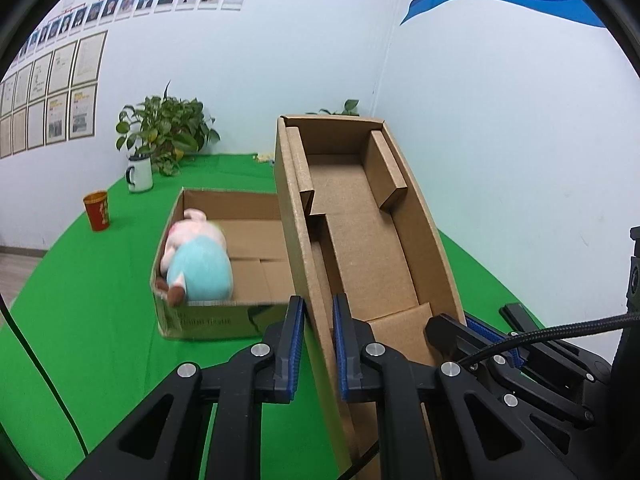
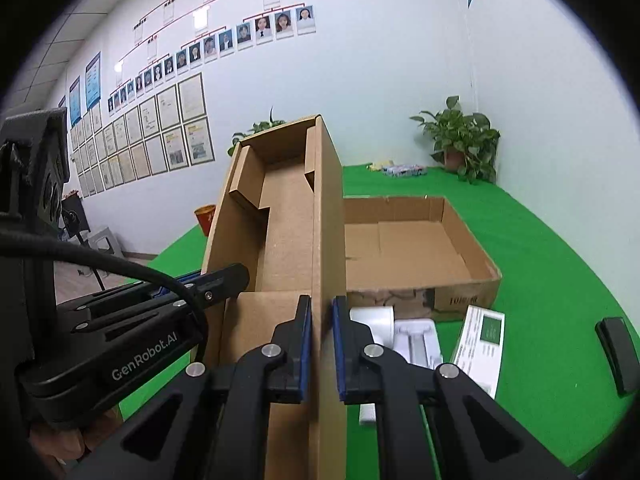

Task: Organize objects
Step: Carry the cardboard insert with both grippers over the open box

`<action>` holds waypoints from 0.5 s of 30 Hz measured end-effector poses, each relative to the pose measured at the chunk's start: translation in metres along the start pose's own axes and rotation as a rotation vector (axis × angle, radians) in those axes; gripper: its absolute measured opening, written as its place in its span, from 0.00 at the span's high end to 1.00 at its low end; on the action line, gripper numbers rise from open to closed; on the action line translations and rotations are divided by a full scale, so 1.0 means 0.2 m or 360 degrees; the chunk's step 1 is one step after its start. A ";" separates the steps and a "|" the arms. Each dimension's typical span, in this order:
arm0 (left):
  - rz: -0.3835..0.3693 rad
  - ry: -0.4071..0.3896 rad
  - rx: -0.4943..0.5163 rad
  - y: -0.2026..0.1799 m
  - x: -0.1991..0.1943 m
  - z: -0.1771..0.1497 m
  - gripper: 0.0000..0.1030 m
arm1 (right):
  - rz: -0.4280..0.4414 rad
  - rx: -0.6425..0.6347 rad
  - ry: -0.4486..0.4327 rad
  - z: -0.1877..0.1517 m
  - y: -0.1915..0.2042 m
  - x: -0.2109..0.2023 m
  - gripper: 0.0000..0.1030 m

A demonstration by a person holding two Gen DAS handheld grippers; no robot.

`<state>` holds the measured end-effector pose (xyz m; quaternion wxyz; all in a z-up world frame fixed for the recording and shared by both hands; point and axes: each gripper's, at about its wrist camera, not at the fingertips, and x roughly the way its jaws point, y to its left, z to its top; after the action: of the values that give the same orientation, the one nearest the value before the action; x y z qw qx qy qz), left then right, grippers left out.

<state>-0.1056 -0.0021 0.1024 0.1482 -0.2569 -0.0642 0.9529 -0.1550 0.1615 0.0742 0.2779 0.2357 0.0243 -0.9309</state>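
A long cardboard lid (image 1: 360,220) with folded inner flaps is held up off the table between both grippers. My left gripper (image 1: 316,344) is shut on its left side wall. My right gripper (image 2: 322,344) is shut on its right side wall (image 2: 328,240); it also shows at the lid's right wall in the left wrist view (image 1: 480,332). Behind the lid an open shallow cardboard box (image 1: 208,320) lies on the green table. A pink and light-blue plush toy (image 1: 198,258) lies in its left end. The box's right part (image 2: 420,248) holds nothing I can see.
A red cup (image 1: 97,210), a white mug (image 1: 140,172) and a potted plant (image 1: 168,128) stand at the back left. A second plant (image 2: 460,140) and small items (image 2: 400,169) are at the back right. White objects (image 2: 400,332), a leaflet (image 2: 480,344) and a black object (image 2: 616,356) lie near the front.
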 end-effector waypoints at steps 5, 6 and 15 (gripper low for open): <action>0.0012 -0.0069 0.0040 0.00 -0.01 0.11 0.90 | -0.0011 -0.0017 -0.0063 0.09 0.00 0.02 0.91; 0.0017 -0.0081 0.0046 0.00 -0.01 0.13 0.90 | -0.0009 -0.0017 -0.0079 0.11 -0.01 0.02 0.91; 0.0094 -0.0195 0.0092 0.02 -0.06 0.35 0.91 | 0.0029 -0.0037 -0.0181 0.28 0.05 0.08 0.91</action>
<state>-0.1325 -0.0128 0.1665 0.1233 -0.1953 -0.0380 0.9722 -0.1851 0.1352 0.1170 0.2901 0.1793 0.0172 -0.9399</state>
